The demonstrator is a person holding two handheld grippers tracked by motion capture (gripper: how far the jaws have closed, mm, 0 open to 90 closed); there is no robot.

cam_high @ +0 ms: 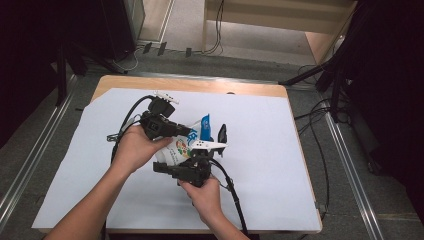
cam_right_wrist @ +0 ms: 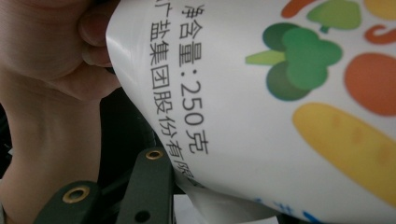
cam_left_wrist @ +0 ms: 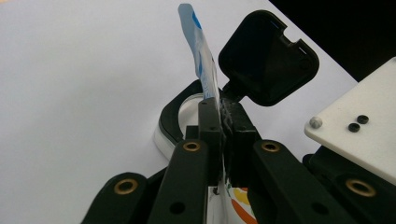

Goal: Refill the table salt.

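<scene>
1. The bag is held up off the white sheet that covers the table, near the sheet's middle, between the two grippers.
2. The left gripper is clenched on the bag's blue-and-white top edge; in the left gripper view its jaws stand pressed together with the thin film rising between them.
3. The right gripper sits just below and to the right of the bag. Whether it grips cannot be told: in the right gripper view the bag's face lies against the camera and hides the jaw tips.
4. Near the bag's top, a black flip lid stands open above a black-rimmed container resting on the sheet.
5. Risk: the left grip seems to hold only a narrow strip of slick film, so a tug from the other gripper could probably pull the bag free or tear its edge.
6. Risk: if the bag is opened while tilted, its contents might spill onto the sheet rather than into the container.
7. Readable print: "净含量:250克", and beneath it "盐集团股份有限", cut off at the bag's edge.
8. The bag also carries cartoon vegetables in green, orange and yellow; no brand name can be read.
</scene>
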